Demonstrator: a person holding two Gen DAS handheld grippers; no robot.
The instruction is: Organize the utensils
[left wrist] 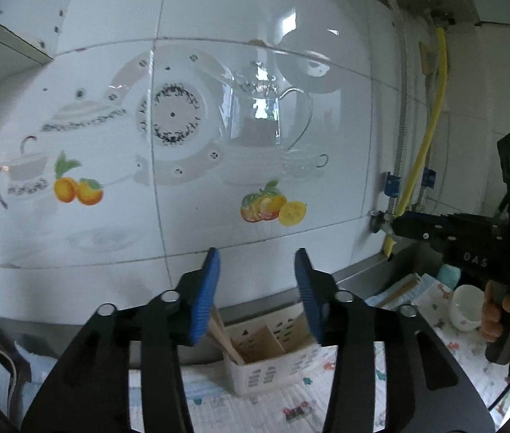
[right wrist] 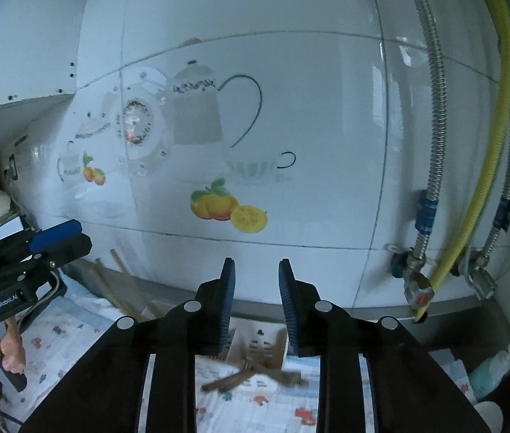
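Note:
A white plastic utensil holder (left wrist: 273, 361) with dividers stands on a patterned mat against the tiled wall. Wooden utensils (left wrist: 224, 335) stick up from its left compartment. My left gripper (left wrist: 256, 288) is open and empty, raised above the holder. In the right wrist view the holder (right wrist: 258, 346) sits below my right gripper (right wrist: 256, 299), which is open and empty. Brown wooden utensils (right wrist: 251, 375) lie crossed at the holder's front, blurred. The right gripper also shows at the right of the left wrist view (left wrist: 399, 222); the left one at the left of the right wrist view (right wrist: 60, 234).
The tiled wall (left wrist: 219, 126) with teapot and fruit decals is close ahead. A yellow hose (right wrist: 486, 166) and metal pipes with valves (right wrist: 417, 285) run down the right. A white cup (left wrist: 466, 306) stands right of the holder. Long wooden sticks (right wrist: 110, 285) lean at the wall. A bottle (right wrist: 496, 368) stands far right.

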